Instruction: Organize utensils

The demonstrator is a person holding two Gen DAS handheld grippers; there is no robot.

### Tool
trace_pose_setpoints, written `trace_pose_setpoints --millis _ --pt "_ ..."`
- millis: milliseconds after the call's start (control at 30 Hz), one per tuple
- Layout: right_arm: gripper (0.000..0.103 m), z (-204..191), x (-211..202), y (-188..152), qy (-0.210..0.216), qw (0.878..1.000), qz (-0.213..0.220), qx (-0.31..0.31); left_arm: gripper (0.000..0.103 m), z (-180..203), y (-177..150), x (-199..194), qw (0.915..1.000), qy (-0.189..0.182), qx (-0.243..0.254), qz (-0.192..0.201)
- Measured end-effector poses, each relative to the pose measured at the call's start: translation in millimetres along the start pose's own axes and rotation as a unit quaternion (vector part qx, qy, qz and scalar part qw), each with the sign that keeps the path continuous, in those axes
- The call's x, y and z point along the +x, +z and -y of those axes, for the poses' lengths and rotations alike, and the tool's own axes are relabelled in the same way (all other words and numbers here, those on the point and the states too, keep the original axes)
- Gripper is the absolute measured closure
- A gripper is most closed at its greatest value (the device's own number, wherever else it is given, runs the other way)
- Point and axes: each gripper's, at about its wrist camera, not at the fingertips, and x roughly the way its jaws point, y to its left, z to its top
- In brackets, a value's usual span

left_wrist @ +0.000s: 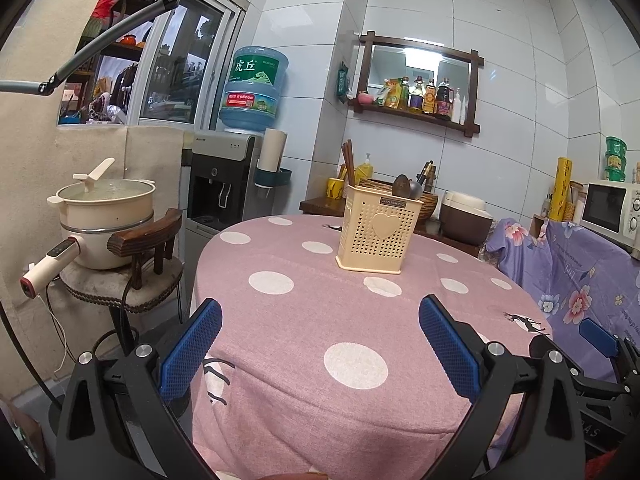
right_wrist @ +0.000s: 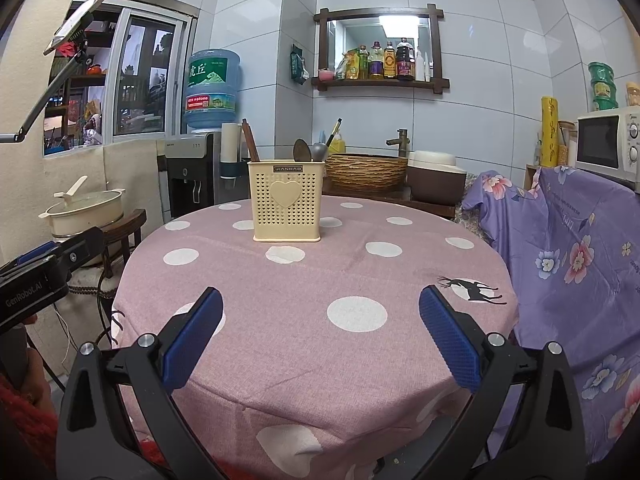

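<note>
Looking at both grippers parked over the near edge of the round table (right_wrist: 400, 280), pink polka-dot cloth, nothing loose on it that I can see.

Left gripper (left_wrist: 320, 344): jaws spread wide, nothing between the blue pads (left_wrist: 192, 348). Right gripper (right_wrist: 320, 336): same, spread wide and empty.

Utensil holder (right_wrist: 286, 200), cream perforated caddy with a heart on the front, stands upright near the middle-far part of the table. From the right gripper it sits at 12 o'clock, a touch toward 11. From the left gripper it's at about 1 o'clock (left_wrist: 378, 232). Well apart from both; can't call either hand clearly nearer, though the right one is lined up squarer on it.

Already in the holder: chopsticks (right_wrist: 250, 140) at its left end, leaning slightly left, and two spoons (right_wrist: 308, 150) toward the right, bowls up. Long axes all roughly vertical, so any pick means coming in from above and pinching across the shaft.

My read: either utensils are sorted already, or the next move is a reach forward to the holder. Risk: a light plastic caddy tips if a shaft gets pulled sideways.
</note>
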Motion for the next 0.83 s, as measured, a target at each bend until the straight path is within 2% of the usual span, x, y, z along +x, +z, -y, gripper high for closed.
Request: trace_pose_setpoints --millis 833 --pt "0.006 -1.2 1.0 -1.4 -0.001 1.000 -0.004 0.002 0.005 -1.1 -0.8 0.2 0.9999 0.008 -0.003 -0.005"
